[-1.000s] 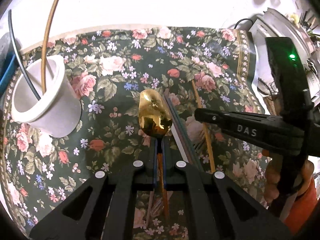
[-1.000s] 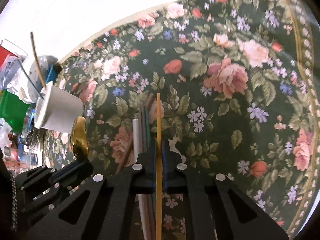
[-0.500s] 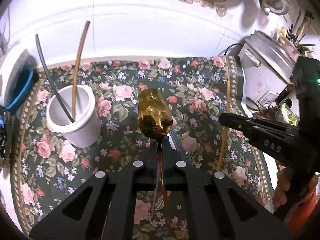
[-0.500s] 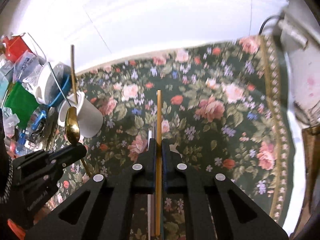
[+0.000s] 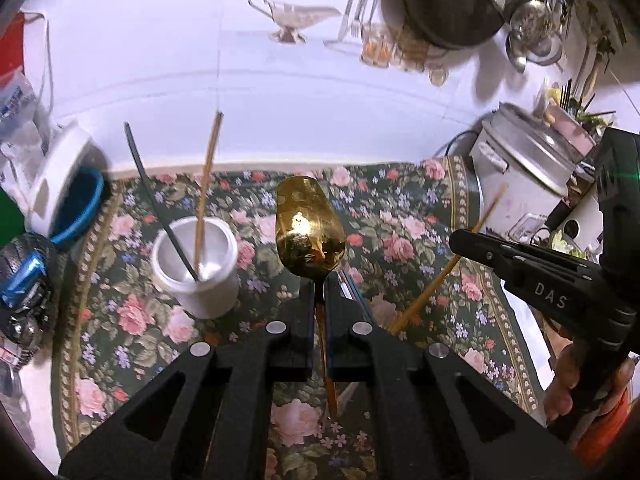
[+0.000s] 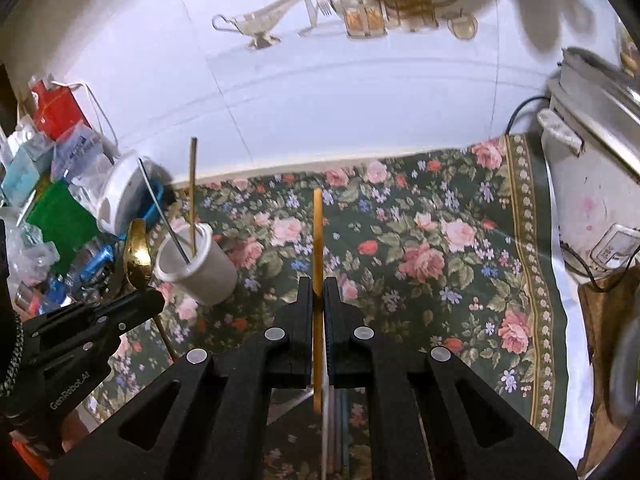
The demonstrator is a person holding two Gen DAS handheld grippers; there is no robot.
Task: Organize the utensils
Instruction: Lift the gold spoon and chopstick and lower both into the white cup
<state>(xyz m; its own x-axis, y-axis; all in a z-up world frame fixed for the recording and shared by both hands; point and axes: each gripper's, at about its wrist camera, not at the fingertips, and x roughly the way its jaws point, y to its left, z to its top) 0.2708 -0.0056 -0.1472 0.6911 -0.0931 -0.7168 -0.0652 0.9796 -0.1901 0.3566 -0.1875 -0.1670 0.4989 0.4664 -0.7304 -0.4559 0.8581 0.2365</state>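
Left wrist view showed both hand-held grippers raised off the floral tablecloth (image 5: 404,208): left hand-held gripper (image 5: 316,292) clenched on the shiny gold metal spoon (image 5: 310,232), right hand-held gripper (image 6: 316,292) clenched on the slender gold chopstick (image 6: 317,240), ready for the white cylindrical cup (image 5: 196,268).

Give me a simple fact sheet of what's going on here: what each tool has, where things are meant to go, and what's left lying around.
Left tool: shut on the gold spoon, bowl pointing forward
Right tool: shut on a gold chopstick
Holder: white cup standing on the floral cloth
Already in cup: one gold stick and one black stick, both leaning
Left on cloth: a few more sticks lying below the right tool
Background: rice cooker at the cloth's right edge
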